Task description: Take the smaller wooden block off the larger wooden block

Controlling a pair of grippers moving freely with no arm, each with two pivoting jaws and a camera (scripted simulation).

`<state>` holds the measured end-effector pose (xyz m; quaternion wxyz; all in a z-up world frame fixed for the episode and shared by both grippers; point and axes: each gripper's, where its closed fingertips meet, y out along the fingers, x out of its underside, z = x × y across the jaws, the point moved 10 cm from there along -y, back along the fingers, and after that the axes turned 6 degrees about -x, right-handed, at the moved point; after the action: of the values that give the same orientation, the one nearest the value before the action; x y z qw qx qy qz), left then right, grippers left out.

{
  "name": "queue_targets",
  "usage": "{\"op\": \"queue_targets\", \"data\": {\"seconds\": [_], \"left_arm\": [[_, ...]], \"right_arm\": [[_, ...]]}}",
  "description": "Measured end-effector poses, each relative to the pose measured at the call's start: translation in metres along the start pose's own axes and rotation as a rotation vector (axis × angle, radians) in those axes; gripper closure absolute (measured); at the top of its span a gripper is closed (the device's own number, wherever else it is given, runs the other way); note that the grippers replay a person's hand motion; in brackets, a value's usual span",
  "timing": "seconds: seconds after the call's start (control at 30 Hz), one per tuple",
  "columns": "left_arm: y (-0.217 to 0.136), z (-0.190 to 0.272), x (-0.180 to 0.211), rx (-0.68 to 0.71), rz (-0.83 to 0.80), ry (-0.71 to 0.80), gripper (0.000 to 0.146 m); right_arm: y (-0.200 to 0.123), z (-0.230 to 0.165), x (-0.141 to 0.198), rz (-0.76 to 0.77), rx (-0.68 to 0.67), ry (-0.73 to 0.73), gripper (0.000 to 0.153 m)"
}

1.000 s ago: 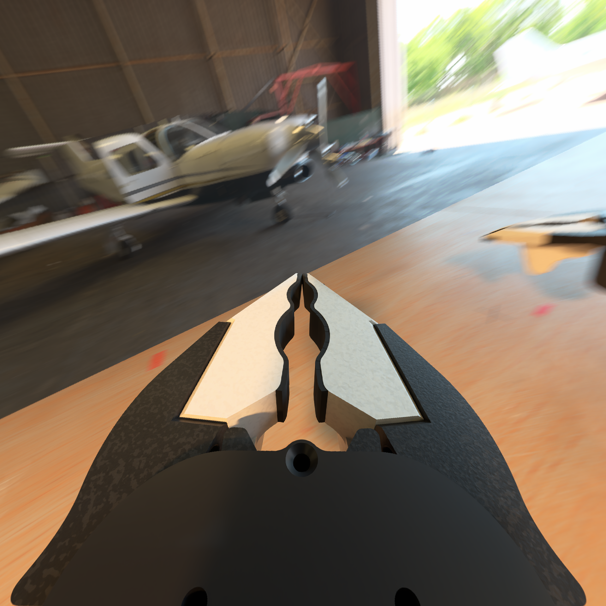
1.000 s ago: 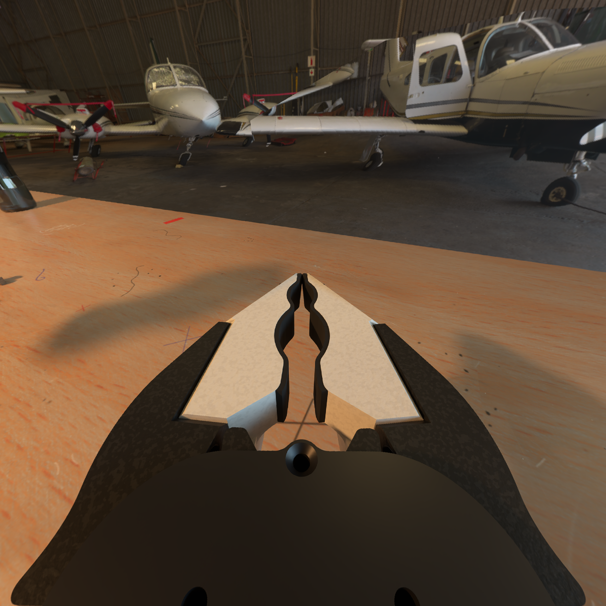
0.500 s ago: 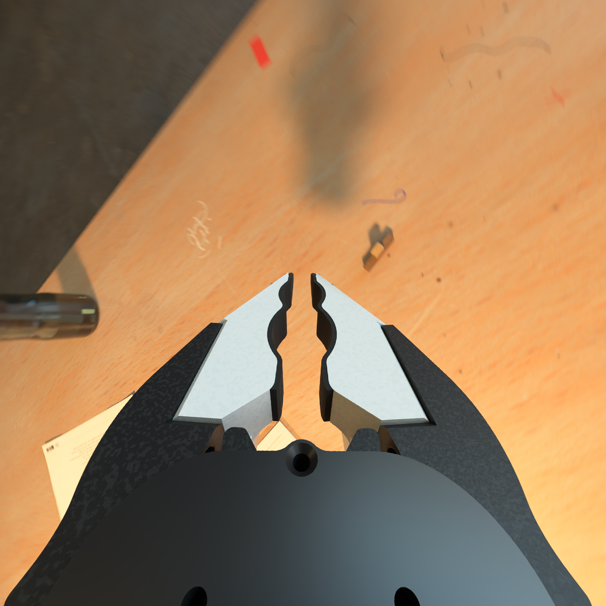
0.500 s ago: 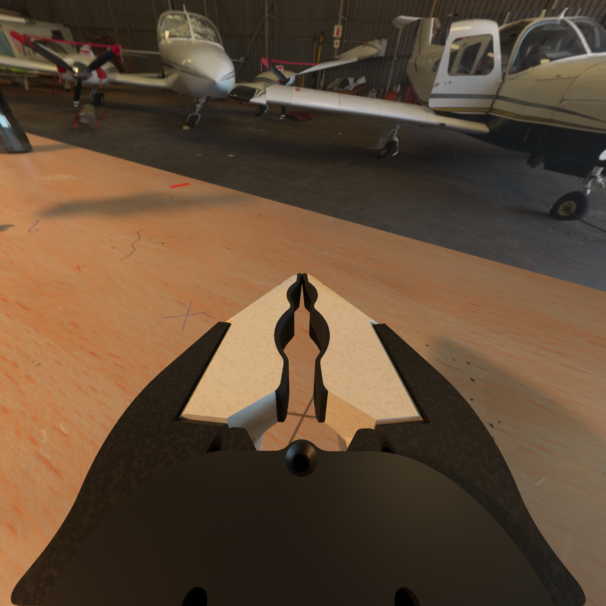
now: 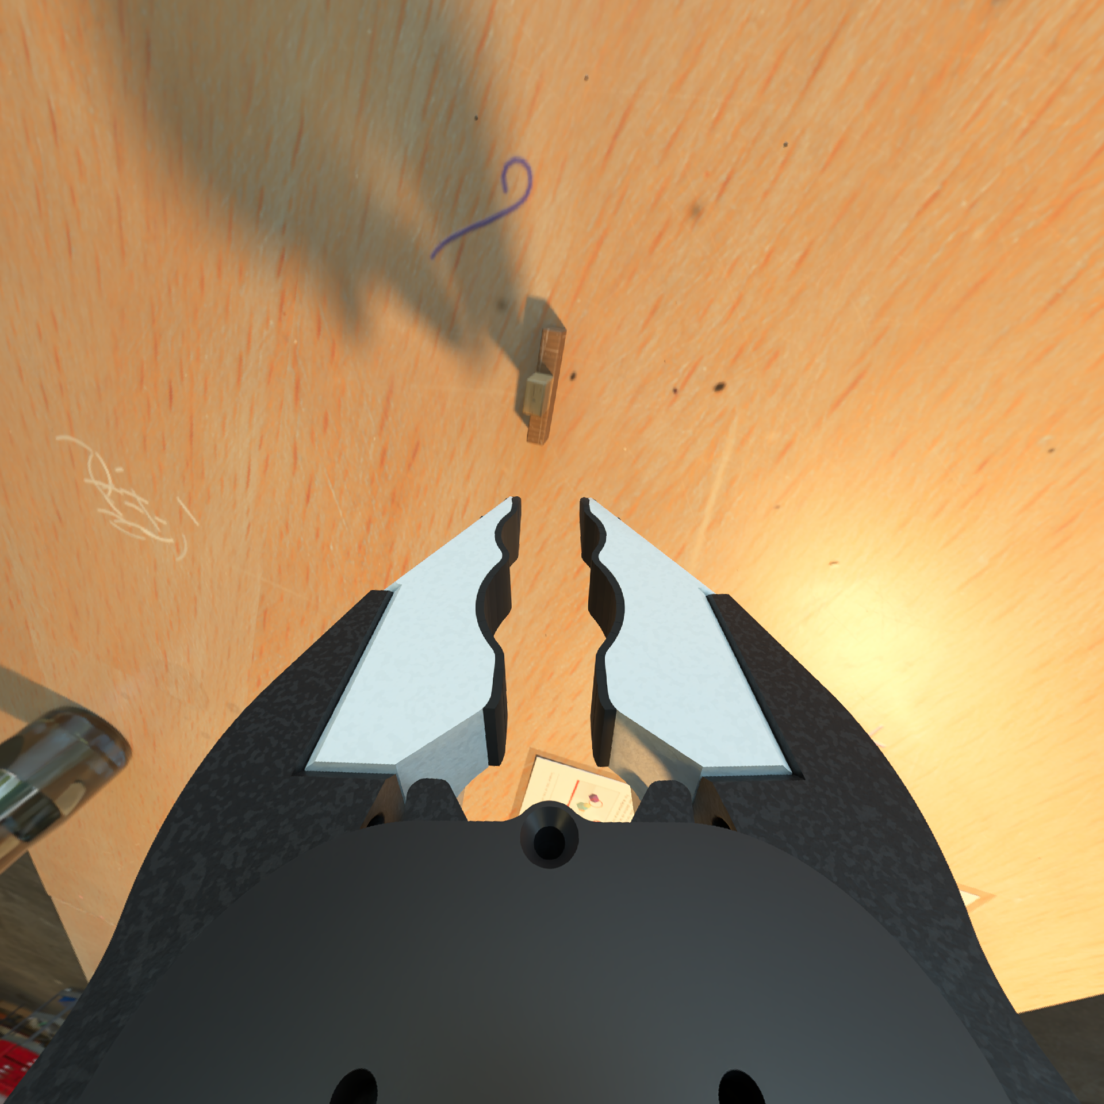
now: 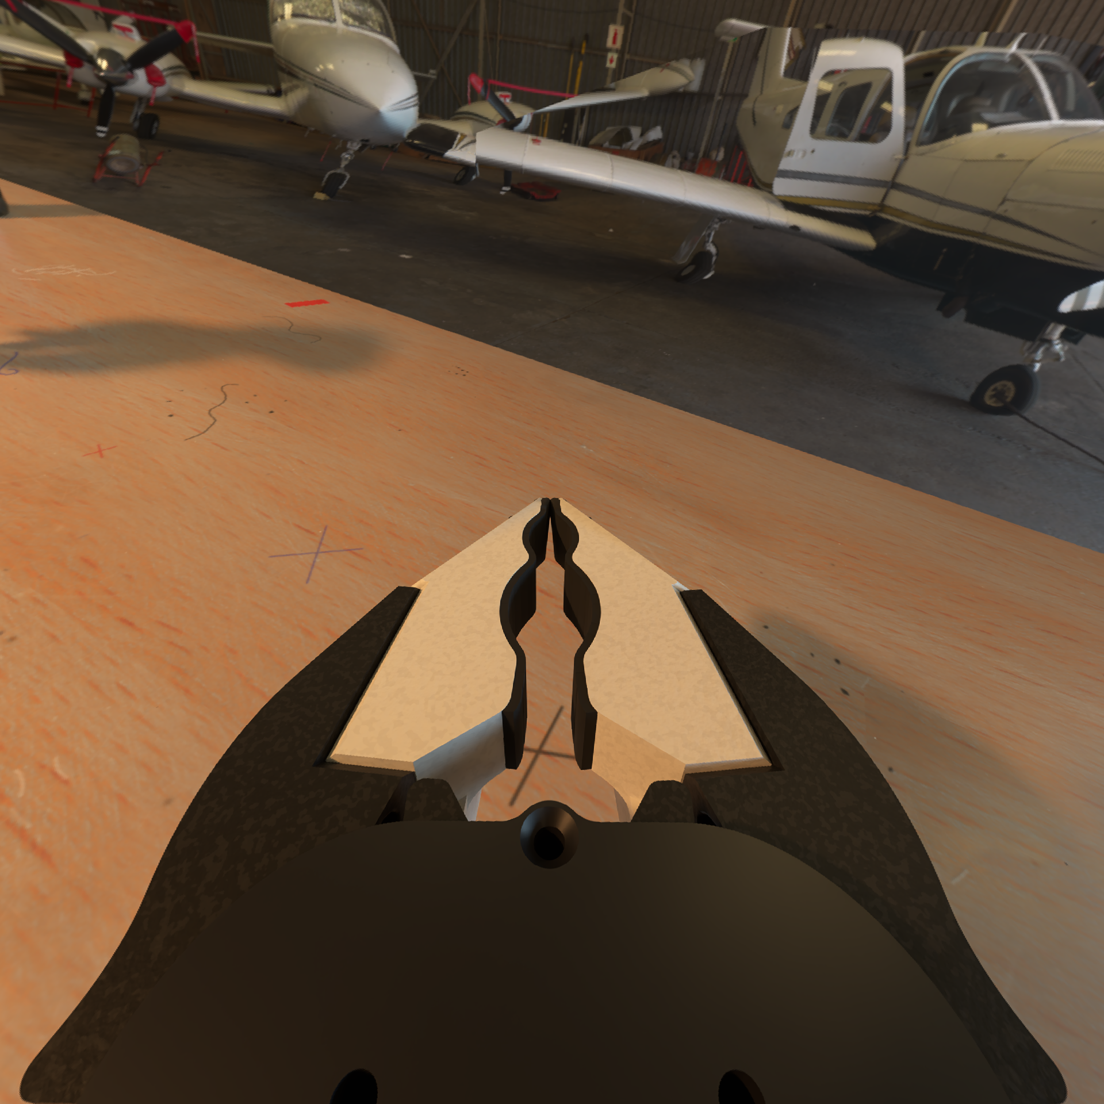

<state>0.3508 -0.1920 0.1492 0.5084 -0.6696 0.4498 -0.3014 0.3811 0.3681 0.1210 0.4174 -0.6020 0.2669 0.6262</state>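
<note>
Blocks lie at twelve o'clock from the left claw (image 5: 549, 508), whose jaws are parted and empty above the tabletop (image 5: 836, 299): the smaller wooden block (image 5: 537, 393), pale, sits on the larger wooden block (image 5: 548, 382), well clear of the tips. At eight o'clock a glass bottle (image 5: 54, 770) lies near the edge, and a card (image 5: 582, 791) shows between the fingers. Pointing at parked aeroplanes (image 6: 926, 149), the right claw (image 6: 549, 508) is clenched on nothing.

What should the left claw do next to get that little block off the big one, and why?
Probably ease the left gripper forward and down toward the smaller wooden block. Its jaws are open and empty, and the small block sits on the larger wooden block just ahead, well short of the fingertips. The right gripper is shut and faces away.
</note>
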Motion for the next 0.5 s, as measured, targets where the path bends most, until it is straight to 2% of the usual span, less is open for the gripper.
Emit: {"op": "queue_targets", "data": {"seconds": [0.23,0.5], "left_arm": [[0.022,-0.004,-0.016,0.003,-0.009,0.057,0.126],[0.034,-0.008,-0.021,0.062,-0.029,0.091,0.132]], "right_arm": [[-0.004,0.007,-0.002,0.031,0.069,0.029,0.153],[-0.004,0.010,0.000,0.022,0.068,0.056,0.153]]}}
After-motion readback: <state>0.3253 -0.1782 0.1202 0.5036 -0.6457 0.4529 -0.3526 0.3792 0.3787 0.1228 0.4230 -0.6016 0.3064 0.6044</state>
